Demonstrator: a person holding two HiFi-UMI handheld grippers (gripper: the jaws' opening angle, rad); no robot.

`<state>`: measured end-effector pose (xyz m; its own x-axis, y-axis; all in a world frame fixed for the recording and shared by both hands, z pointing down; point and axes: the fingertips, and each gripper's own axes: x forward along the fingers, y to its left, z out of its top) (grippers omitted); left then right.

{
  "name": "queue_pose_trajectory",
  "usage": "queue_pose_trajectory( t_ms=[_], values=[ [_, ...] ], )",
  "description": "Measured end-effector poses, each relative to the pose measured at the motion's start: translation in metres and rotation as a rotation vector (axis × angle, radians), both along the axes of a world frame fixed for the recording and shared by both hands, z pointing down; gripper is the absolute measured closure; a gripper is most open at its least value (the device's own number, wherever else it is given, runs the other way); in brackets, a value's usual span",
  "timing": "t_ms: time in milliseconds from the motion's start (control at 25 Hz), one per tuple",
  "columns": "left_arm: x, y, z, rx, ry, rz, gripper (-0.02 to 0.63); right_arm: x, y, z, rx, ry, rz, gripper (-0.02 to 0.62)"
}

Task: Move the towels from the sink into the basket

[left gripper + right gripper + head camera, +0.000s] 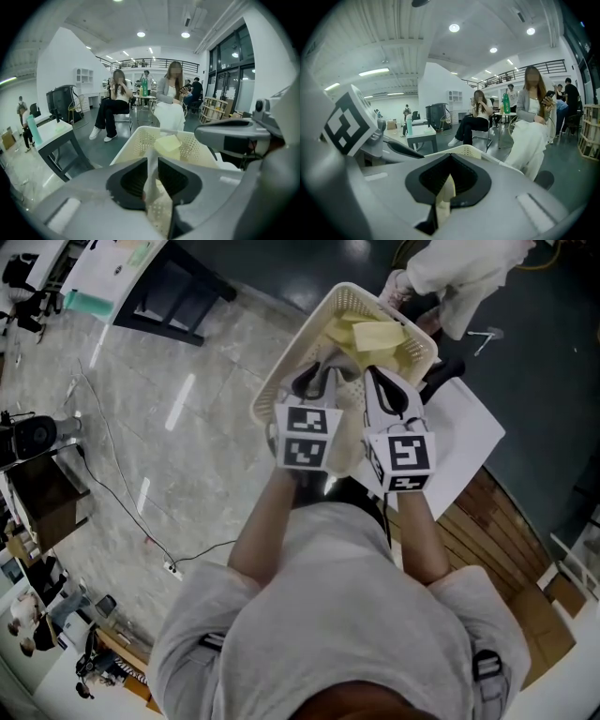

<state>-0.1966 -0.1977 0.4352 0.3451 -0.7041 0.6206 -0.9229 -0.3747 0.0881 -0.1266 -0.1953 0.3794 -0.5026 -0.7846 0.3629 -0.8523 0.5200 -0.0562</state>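
Note:
A cream perforated basket (281, 381) stands below my hands with yellow folded towels (370, 334) in its far half. Both grippers hover side by side over its near half, and a pale towel (345, 448) hangs between them. In the left gripper view the left gripper (151, 161) has its jaws slightly apart, with a strip of that towel (153, 171) standing in the gap above the basket (136, 140). The right gripper (450, 164) is shut on a fold of the towel (444, 201), which pokes out below its pads. In the head view they are the left gripper (314, 379) and the right gripper (384, 382).
The basket rests on a white board (469, 437) beside wooden slats (497, 531). A person in white (459, 277) sits just past the basket, and another sits on a chair (112, 110). A dark-legged table (178, 287) stands far left, and a cable (122, 484) runs over the grey floor.

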Motion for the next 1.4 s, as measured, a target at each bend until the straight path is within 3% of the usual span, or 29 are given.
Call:
queue_pose_trajectory(
  t_ms=[120,320,360,400,760,1040,1400],
  values=[
    [-0.001,0.004,-0.002,0.010,0.008,0.001,0.500,0.000,0.003,0.001,0.002,0.000,-0.003,0.589],
    [-0.007,0.008,-0.016,0.070,0.027,-0.039,0.503,-0.003,0.005,-0.004,0.021,0.000,-0.021,0.589],
    [-0.009,0.009,-0.022,0.091,0.027,-0.049,0.515,-0.004,0.006,-0.007,0.029,0.000,-0.023,0.589],
    [-0.011,0.010,-0.028,0.115,0.026,-0.063,0.579,-0.004,0.006,-0.011,0.039,0.000,-0.024,0.589],
    [-0.022,0.032,-0.073,0.245,0.049,-0.156,0.586,-0.005,0.026,-0.055,0.158,-0.005,-0.044,0.589],
    [-0.005,0.049,-0.097,0.312,0.066,-0.159,0.586,0.001,0.042,-0.087,0.249,-0.007,-0.051,0.591],
    [0.020,0.063,-0.106,0.337,0.077,-0.121,0.586,0.018,0.060,-0.100,0.279,-0.010,-0.048,0.591]
  ],
)
